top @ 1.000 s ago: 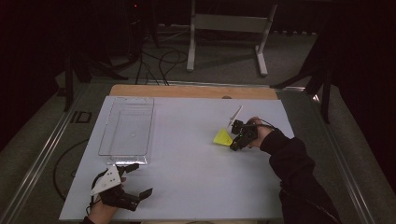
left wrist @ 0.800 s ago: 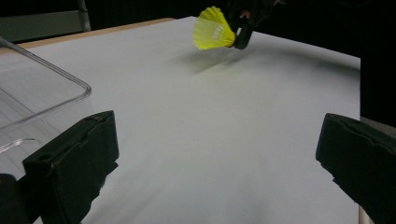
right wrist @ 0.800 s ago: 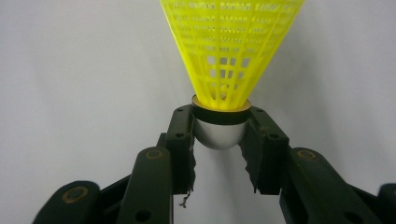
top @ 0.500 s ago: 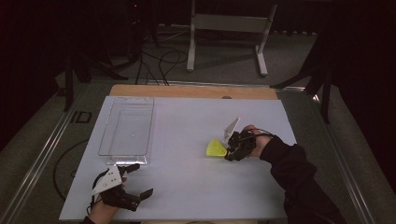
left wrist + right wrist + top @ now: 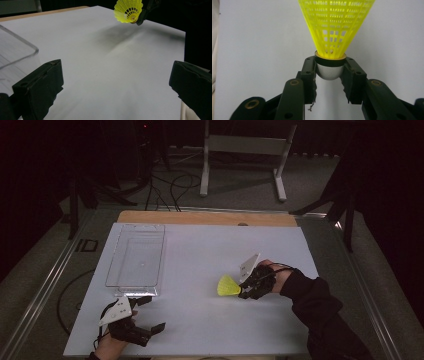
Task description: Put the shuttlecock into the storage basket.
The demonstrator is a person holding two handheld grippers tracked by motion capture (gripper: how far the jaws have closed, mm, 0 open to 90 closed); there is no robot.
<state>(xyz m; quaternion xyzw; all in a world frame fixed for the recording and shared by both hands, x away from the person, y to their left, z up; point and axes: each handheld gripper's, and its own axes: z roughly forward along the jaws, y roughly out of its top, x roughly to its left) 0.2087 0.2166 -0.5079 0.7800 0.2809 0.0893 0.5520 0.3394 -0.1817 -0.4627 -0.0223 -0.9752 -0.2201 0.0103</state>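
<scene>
The right forearm reaches in from the lower right, its right gripper (image 5: 246, 290) clenched on the cork of the yellow shuttlecock (image 5: 227, 285); the shuttlecock hangs above the white surface (image 5: 200, 255), long axis roughly level, skirt pointing left toward the clear tray (image 5: 136, 262); the left gripper (image 5: 145, 312) rests released near the front edge.

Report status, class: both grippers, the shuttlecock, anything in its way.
Right gripper shut on shuttlecock head. Left gripper open, empty, beside clear tray. White sheet between them bare.

A white sheet (image 5: 200, 270) covered the wooden table (image 5: 205, 218); a clear plastic tray (image 5: 136, 261) lay on the sheet near its left edge.
</scene>
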